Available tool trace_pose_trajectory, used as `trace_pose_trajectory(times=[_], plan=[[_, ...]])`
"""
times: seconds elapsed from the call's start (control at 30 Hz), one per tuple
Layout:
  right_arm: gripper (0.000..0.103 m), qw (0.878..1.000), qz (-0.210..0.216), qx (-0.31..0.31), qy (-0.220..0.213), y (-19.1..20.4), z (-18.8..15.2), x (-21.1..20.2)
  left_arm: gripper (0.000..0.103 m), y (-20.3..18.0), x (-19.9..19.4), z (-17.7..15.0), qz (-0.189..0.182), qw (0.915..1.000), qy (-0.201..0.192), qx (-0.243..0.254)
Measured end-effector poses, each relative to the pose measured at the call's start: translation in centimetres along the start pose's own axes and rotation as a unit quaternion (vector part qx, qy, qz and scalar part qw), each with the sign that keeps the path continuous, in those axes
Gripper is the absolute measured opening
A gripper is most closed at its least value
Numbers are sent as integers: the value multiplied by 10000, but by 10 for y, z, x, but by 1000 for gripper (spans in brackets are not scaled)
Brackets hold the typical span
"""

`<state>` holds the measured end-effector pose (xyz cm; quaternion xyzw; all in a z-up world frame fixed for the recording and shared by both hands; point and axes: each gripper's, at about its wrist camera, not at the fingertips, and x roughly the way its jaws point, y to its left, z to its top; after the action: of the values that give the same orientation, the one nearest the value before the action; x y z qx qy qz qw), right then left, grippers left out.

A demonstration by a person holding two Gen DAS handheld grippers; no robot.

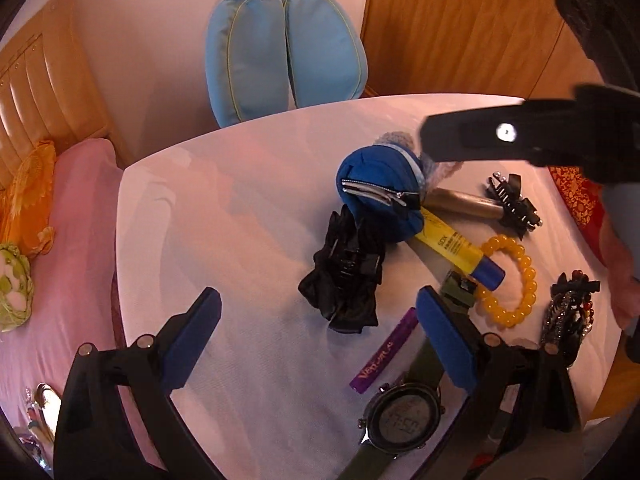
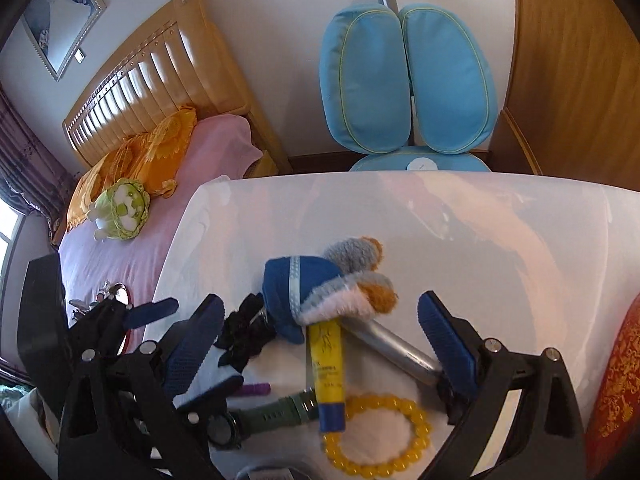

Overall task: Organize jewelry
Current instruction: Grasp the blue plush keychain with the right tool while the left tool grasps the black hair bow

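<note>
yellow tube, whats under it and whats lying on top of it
The yellow tube has its blue cap end lying over the green watch strap and touching the yellow bead bracelet. Its top end is covered by the blue pouch, so that end is hidden.

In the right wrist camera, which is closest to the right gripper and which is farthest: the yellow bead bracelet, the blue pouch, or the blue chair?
From the right gripper:
1. Yellow bead bracelet, on the white table down between the fingers, nearest the camera.
2. Blue pouch, just past the fingertips, mid-table.
3. Blue chair, beyond the table's far edge, against the wall.
</note>
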<state>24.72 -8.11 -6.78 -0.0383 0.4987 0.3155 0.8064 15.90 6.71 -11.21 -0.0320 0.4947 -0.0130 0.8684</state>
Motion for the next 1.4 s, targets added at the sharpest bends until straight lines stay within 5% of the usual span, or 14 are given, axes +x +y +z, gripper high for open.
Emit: trace_pose_trajectory(times=[0.17,0.2,0.23,0.43,0.6,0.77,0.8,0.83,0.9,1.17,1.4], plan=[[96,9990,-220,173,362,-1,8,35,95,3,6,3,-108,9999,10,24],[92,9987,-221,143,434,0,7,39,95,1,6,4,-122,9999,17,35],[74,9984,-225,77,516,1,6,43,95,1,8,5,-133,9999,26,48],[49,9998,-41,-157,130,3,-1,20,95,1,17,8,-211,9996,43,153],[48,9995,-39,-98,-308,-11,-8,-15,95,3,23,16,-638,9979,-37,136],[48,9991,-95,60,-404,-22,-17,-36,93,0,30,23,-681,9974,-103,230],[48,9990,-104,85,-418,-24,-19,-40,79,-2,31,26,-705,9971,-111,271],[48,9989,-114,110,-430,-26,-23,-46,50,-3,32,25,-707,9970,-65,300],[48,9988,-126,145,-460,-29,-29,-55,34,-4,33,26,-525,9981,-46,311],[48,9974,-153,234,-668,-38,-53,-96,31,-15,13,23,-614,9977,-122,267],[48,9939,-201,315,-1038,-69,-77,-156,31,-78,-31,39,-591,9958,-427,561]])
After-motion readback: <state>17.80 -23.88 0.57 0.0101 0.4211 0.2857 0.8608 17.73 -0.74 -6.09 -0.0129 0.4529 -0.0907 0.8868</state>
